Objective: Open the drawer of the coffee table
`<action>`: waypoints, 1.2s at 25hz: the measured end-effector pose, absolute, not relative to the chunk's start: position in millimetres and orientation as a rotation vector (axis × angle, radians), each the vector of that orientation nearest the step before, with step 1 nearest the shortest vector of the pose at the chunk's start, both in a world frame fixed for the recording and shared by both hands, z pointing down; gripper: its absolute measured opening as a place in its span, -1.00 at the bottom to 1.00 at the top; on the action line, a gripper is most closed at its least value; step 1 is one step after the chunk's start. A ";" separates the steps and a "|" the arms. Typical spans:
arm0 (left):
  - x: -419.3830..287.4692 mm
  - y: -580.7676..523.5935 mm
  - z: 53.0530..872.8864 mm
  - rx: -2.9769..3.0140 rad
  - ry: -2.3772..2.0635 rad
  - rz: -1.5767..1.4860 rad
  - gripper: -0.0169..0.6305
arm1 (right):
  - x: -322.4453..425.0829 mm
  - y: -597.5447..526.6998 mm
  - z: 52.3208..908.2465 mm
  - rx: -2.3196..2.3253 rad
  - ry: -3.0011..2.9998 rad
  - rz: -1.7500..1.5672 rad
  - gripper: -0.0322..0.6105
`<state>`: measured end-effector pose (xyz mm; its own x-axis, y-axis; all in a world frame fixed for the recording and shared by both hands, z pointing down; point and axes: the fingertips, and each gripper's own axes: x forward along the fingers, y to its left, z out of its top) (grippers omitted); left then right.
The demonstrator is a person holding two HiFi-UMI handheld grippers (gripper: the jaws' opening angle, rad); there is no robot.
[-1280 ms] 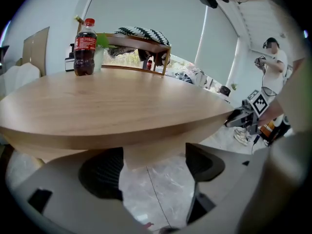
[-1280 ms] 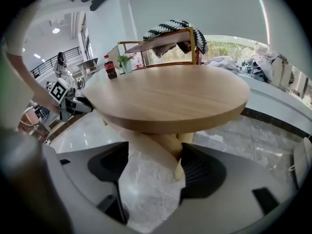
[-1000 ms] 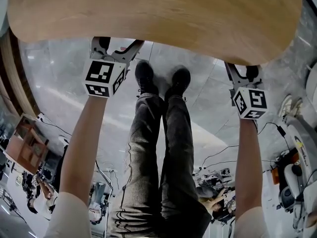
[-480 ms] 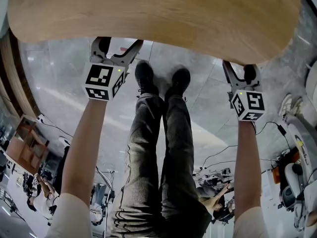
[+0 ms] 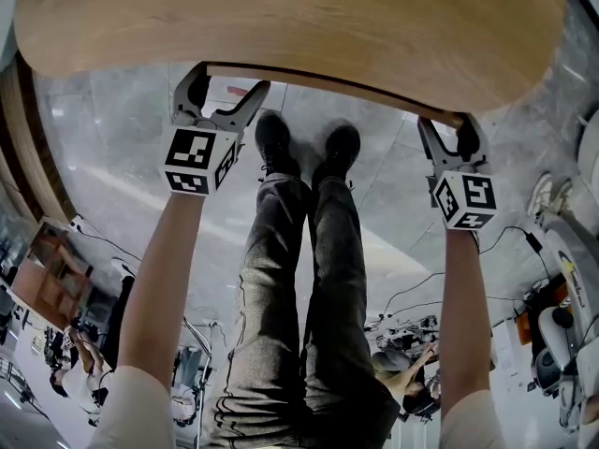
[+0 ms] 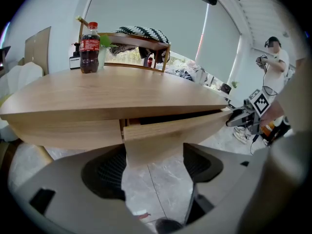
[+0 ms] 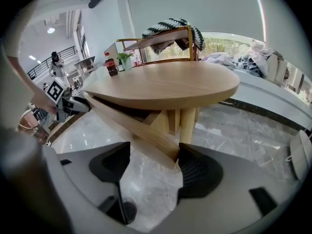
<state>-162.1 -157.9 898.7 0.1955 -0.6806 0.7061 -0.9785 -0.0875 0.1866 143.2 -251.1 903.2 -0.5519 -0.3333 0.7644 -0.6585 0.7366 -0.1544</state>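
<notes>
The drawer front [image 5: 337,87] sits under the near edge of the round wooden coffee table [image 5: 281,26] and stands out a little from it, so that a dark gap shows behind it in the left gripper view [image 6: 170,128].

The left gripper [image 5: 222,80] is at the left end of this wooden strip. In its own view the wood fills the space between the two jaws and the pads press on it from both sides. The right gripper [image 5: 449,127] is at the other end. There the jaws are narrow around the end of the strip [image 7: 131,126], and the wood lies against one pad.

Between the two arms, the person's shoes [image 5: 309,148] stand on the grey marble floor [image 5: 112,157].

On the far side of the table top stands a cola bottle [image 6: 89,41] with a red label. Behind it is a wooden chair with a striped cloth [image 6: 141,33] over it.
</notes>
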 end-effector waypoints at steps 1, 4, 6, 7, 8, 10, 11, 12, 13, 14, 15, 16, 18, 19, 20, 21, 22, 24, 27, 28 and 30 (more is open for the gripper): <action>-161.4 -156.0 898.3 1.839 -1.549 0.600 0.24 | 143.9 -249.6 902.6 0.757 -2.184 0.568 0.12; -160.1 -151.8 896.6 1.836 -1.553 0.596 0.24 | 145.2 -246.5 900.8 0.790 -2.185 0.593 0.12; -159.2 -149.8 896.0 1.828 -1.557 0.592 0.24 | 146.2 -244.3 900.1 0.795 -2.185 0.596 0.12; -158.7 -148.4 895.9 1.824 -1.559 0.592 0.24 | 146.8 -242.8 900.0 0.794 -2.185 0.596 0.12; -158.1 -146.8 896.0 1.821 -1.560 0.593 0.24 | 147.4 -241.0 900.0 0.791 -2.185 0.596 0.12; -156.8 -143.4 896.6 1.814 -1.563 0.592 0.24 | 148.5 -237.8 900.3 0.787 -2.186 0.597 0.12; -156.3 -142.3 896.9 1.811 -1.564 0.589 0.24 | 149.0 -237.0 900.6 0.788 -2.186 0.598 0.12; -155.7 -141.7 897.1 1.809 -1.565 0.585 0.24 | 149.3 -236.9 900.8 0.791 -2.187 0.600 0.11; -155.3 -141.3 897.2 1.807 -1.566 0.582 0.24 | 149.4 -236.9 900.9 0.794 -2.187 0.601 0.12; -155.0 -141.0 897.1 1.806 -1.566 0.580 0.24 | 149.4 -236.8 900.8 0.797 -2.187 0.601 0.12; -154.8 -140.6 896.8 1.806 -1.567 0.579 0.24 | 149.6 -236.4 900.7 0.799 -2.187 0.602 0.12; -154.5 -139.9 896.4 1.806 -1.568 0.579 0.24 | 149.9 -235.7 900.4 0.800 -2.188 0.601 0.12; -153.6 -137.6 896.1 1.807 -1.567 0.580 0.24 | 151.0 -233.4 900.0 0.800 -2.189 0.600 0.12; -152.9 -136.2 896.0 1.808 -1.567 0.581 0.24 | 151.7 -232.0 900.0 0.800 -2.189 0.600 0.12; -152.2 -134.5 896.0 1.809 -1.567 0.581 0.24 | 152.4 -230.3 900.1 0.800 -2.189 0.599 0.12; -151.3 -132.7 896.0 1.808 -1.568 0.582 0.24 | 153.2 -228.5 900.2 0.799 -2.188 0.599 0.12; -150.4 -130.6 896.0 1.807 -1.568 0.583 0.24 | 154.1 -226.7 900.3 0.798 -2.187 0.600 0.12; -149.0 -126.5 895.7 1.801 -1.570 0.584 0.24 | 155.6 -223.0 900.1 0.797 -2.184 0.602 0.12; -148.1 -122.0 895.6 1.794 -1.572 0.580 0.24 | 156.7 -218.2 900.1 0.794 -2.175 0.607 0.12; -147.8 -120.6 895.7 1.793 -1.572 0.580 0.24 | 157.0 -216.5 900.1 0.795 -2.172 0.611 0.12; -147.0 -117.2 895.5 1.792 -1.572 0.583 0.24 | 158.0 -212.1 899.7 0.797 -2.170 0.616 0.12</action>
<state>-147.0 -117.2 895.5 0.1723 -0.6787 0.7139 -0.9800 -0.0450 0.1937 158.0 -212.1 899.7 -0.5399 -0.3478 0.7665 -0.6986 0.6931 -0.1776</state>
